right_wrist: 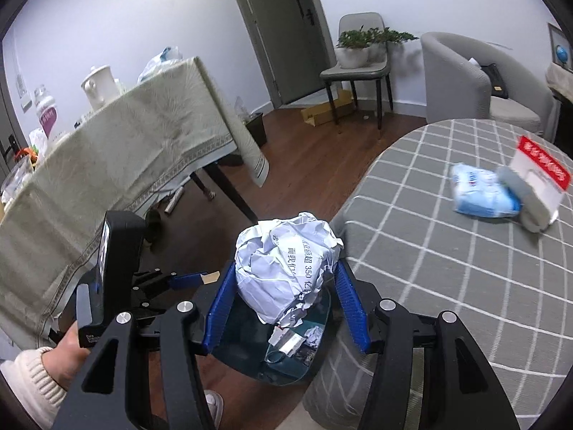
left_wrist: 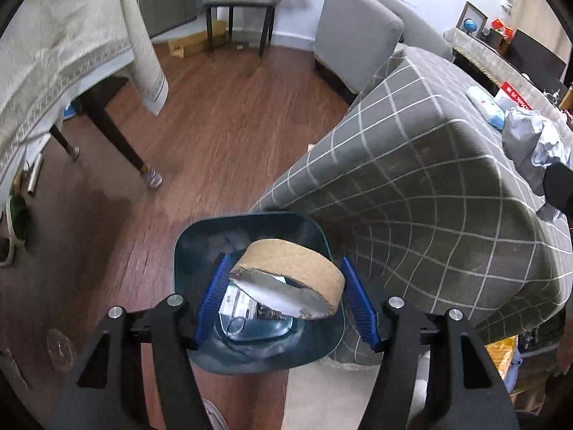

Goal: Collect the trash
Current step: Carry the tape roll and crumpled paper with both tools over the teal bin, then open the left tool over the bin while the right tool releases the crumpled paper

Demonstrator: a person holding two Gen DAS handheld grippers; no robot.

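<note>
Nearest your left lens, the left gripper (left_wrist: 286, 297) is clenched on a cardboard ring (left_wrist: 292, 274), a spent tape core with a torn silvery liner, its blue pads (left_wrist: 213, 295) pressing the ring's two sides. Directly beneath it sits the dark teal bin (left_wrist: 200, 251), with scraps of paper and packaging already at the bottom. At 3 o'clock from the bin rises the checked grey table (left_wrist: 412, 186); wood floor (left_wrist: 215, 125) spreads toward 12 o'clock. On your right side, the right gripper (right_wrist: 284, 286) grasps a crumpled paper ball (right_wrist: 286, 268) printed with text, the pads against its flanks, and the ball hangs over the bin (right_wrist: 286, 354) at the table's edge. Your left hand (right_wrist: 68, 351), in a cream sleeve, shows at 8 o'clock in that view, holding the other gripper. On the table at 2 o'clock lie a blue tissue pack (right_wrist: 483, 197) and a red-and-white box (right_wrist: 540, 175), touching each other.
</note>
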